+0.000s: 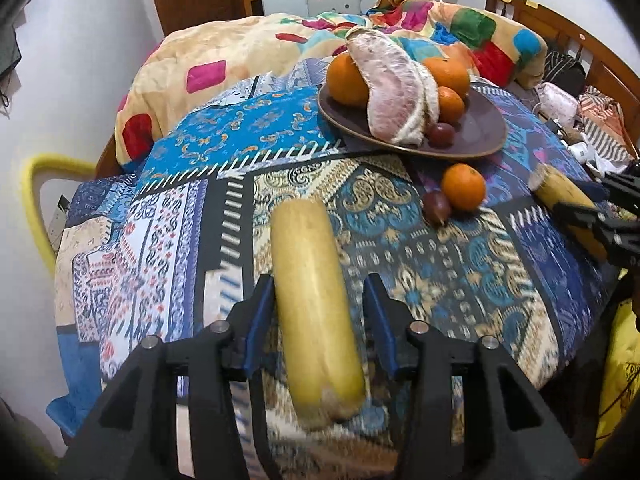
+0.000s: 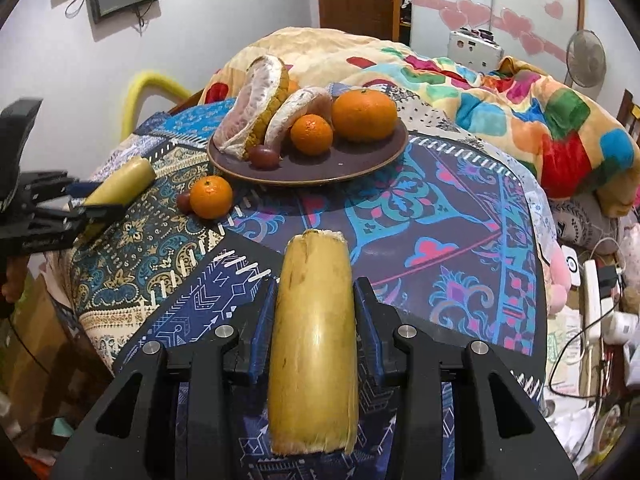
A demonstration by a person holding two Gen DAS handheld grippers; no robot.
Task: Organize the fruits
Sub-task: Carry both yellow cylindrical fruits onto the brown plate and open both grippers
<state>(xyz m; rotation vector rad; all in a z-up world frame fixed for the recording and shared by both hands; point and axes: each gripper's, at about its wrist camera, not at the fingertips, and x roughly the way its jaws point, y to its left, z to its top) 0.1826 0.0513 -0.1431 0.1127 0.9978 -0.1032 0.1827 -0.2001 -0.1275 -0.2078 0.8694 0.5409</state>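
Right gripper clamps a yellow cut sugarcane-like stalk; left gripper apparently straddles its own yellow stalk loosely, so reclamp before carrying toward the brown plate at one o'clock.

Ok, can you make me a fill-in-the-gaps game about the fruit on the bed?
1. Only ____ orange lies loose on the patterned cloth.
2. The peeled pomelo pieces rest on the ____.
3. The right hand-held gripper is shut on a stick coloured ____.

Missing words: one; plate; yellow.
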